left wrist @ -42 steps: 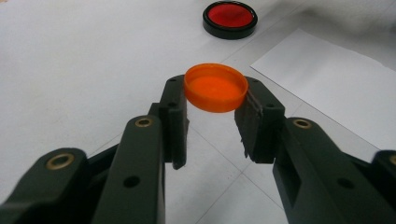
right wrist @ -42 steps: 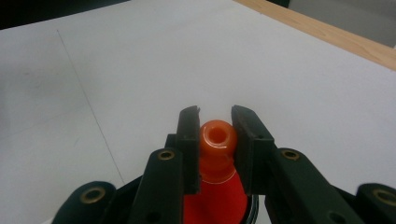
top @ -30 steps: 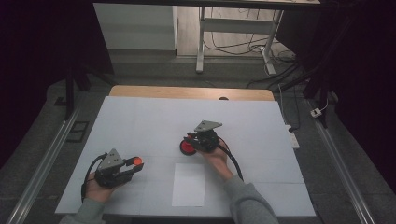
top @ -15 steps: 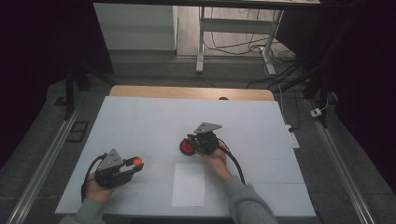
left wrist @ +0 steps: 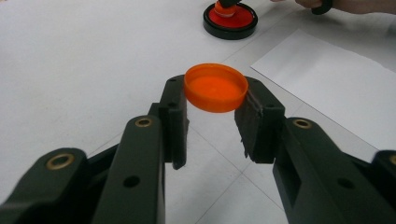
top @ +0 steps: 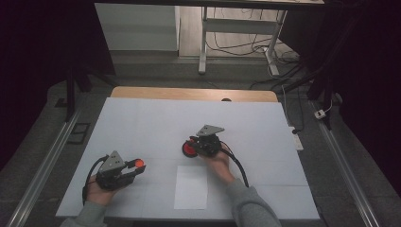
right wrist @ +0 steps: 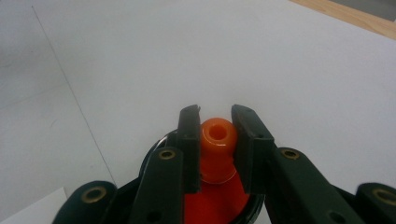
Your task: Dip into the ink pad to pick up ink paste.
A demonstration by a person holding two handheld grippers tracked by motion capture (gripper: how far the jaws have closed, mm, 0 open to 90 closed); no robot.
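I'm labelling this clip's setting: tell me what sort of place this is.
Probably a lab or workshop recording bench: a white-covered table, loose cables on the floor beyond it, and two hand-held grippers, left gripper and right gripper, working an ink pad.

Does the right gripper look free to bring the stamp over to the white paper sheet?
Probably yes: the right gripper grips the orange stamp over the ink pad, and bare table separates it from the paper sheet.

In the right gripper view, the jaws covered both sides of the orange stamp (right wrist: pixel 217 140), and the bottom edge cut off the black ink pad (right wrist: pixel 154 161) beneath it. In the high view the stamp was too small to make out under the right gripper (top: pixel 206 142).
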